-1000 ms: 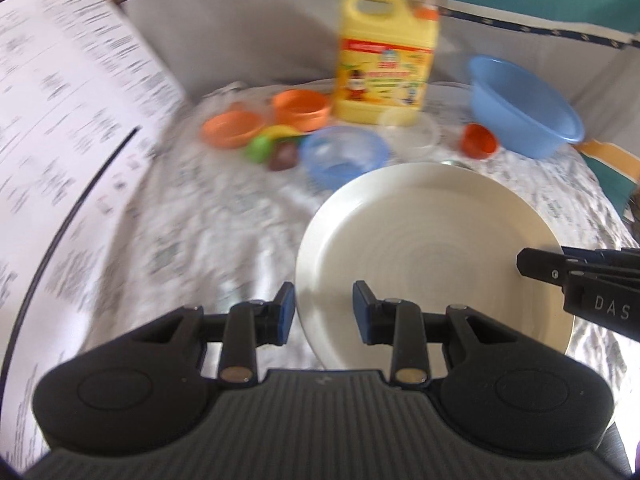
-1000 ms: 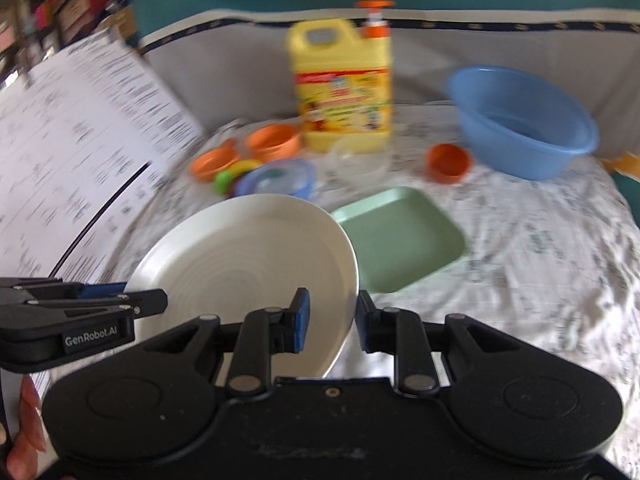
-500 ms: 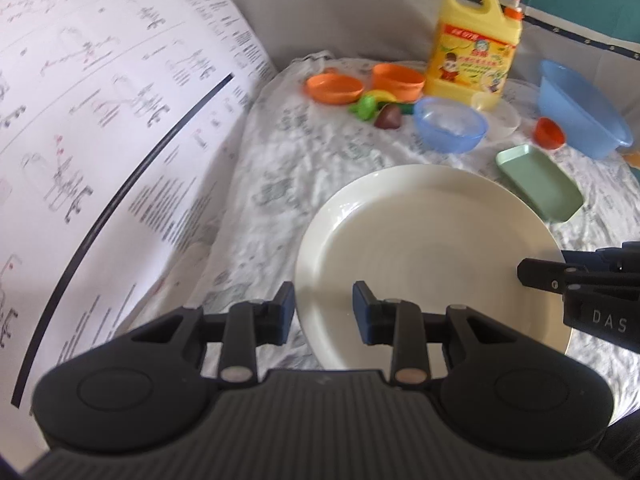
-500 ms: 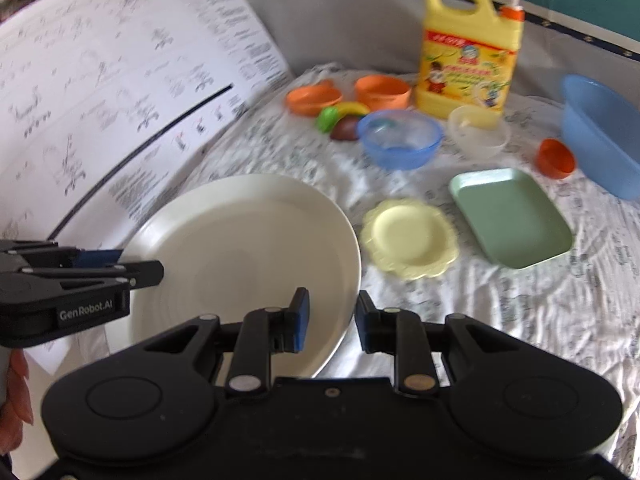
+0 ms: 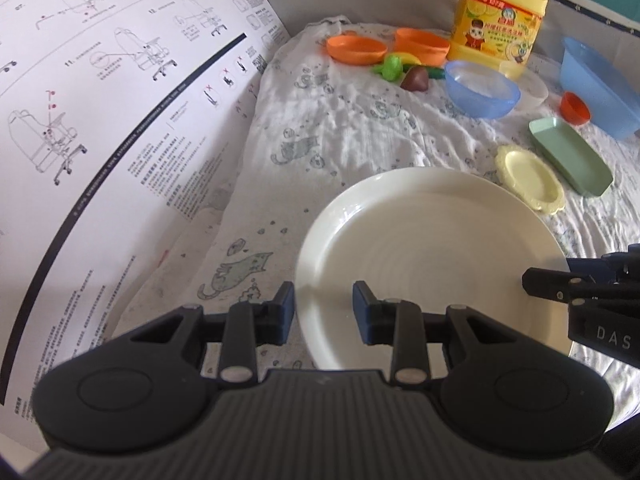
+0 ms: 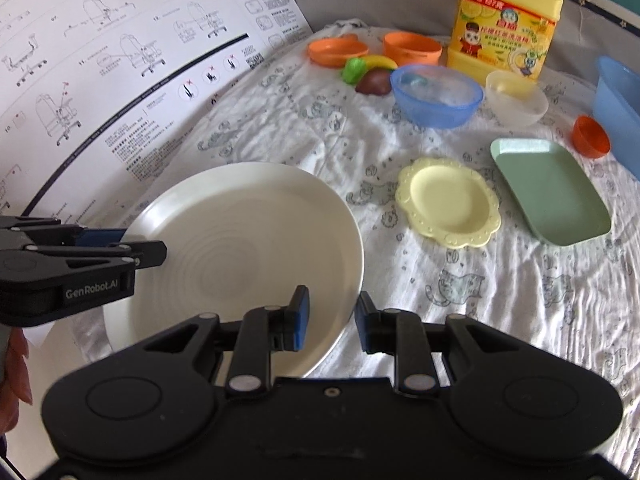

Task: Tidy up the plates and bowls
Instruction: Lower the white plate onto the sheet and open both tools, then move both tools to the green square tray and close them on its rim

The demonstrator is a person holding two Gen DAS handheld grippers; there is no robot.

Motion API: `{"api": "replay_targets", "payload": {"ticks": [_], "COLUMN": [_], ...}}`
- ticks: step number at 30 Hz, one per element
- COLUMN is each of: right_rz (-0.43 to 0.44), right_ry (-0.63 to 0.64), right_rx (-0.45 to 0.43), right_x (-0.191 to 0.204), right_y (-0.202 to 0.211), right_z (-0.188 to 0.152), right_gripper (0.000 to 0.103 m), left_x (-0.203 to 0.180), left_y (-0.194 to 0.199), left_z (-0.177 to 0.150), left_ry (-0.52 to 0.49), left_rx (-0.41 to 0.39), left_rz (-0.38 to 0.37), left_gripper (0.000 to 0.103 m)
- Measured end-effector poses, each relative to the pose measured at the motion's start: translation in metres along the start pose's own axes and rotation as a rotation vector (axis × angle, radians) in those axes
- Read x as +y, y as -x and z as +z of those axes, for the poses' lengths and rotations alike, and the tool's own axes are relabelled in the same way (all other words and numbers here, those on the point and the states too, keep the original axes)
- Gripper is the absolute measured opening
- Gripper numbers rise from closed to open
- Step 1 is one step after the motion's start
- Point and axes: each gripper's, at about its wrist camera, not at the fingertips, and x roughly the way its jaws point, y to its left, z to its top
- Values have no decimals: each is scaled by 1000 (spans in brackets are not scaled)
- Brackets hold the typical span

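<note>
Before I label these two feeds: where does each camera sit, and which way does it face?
Left wrist: on the left gripper, looking across the white plate toward the detergent jug; the right gripper enters at right.
Right wrist: on the right gripper, at the plate's right rim; the left gripper enters at left.
Shared: plate, yellow saucer, green tray.

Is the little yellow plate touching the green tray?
Apart. The right wrist view shows a strip of white cloth between the yellow plate and the green tray.
</note>
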Motion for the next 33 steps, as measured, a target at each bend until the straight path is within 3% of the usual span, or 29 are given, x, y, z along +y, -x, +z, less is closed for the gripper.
{"api": "replay_targets", "payload": {"ticks": [5,6,7,8,9,13,15,19,33], "right_rz": [19,25,29,30,29,54,77,93,58], "right_ry": [-5,-10,-13,-15,-15,-18,-33,-38,-164], "right_rx": [29,33,31,21,6,-16,-18,-36,-84], "right_x": [-6,-7,-8,-10,-11,-15,-18,-23,-70], "right_y": [-9,-10,-10,-8,-6,-1,1,8,25], "right_z": [-6,-6,-7,-7,-7,-6,-6,-7,-11], "right_gripper": [29,37,52,61,74,91,100,103,103], "left_x": [-2,-3,-4,-6,-8,-11,-12,-13,-44], "left_y": [-12,-13,-13,-14,-14,-10,-8,-1,14], "left_z": [-3,-3,-3,-3,-2,0,2,6,42], "left_ry": [3,0,-3,-4,-3,-7,-3,5,10], "left_rx": [33,29,26,26,22,-8,-21,-45,-82], "left_rz": [-6,-3,0,4,11,29,33,44,19], "left_gripper": [33,35,47,63,68,91,96,103,103]}}
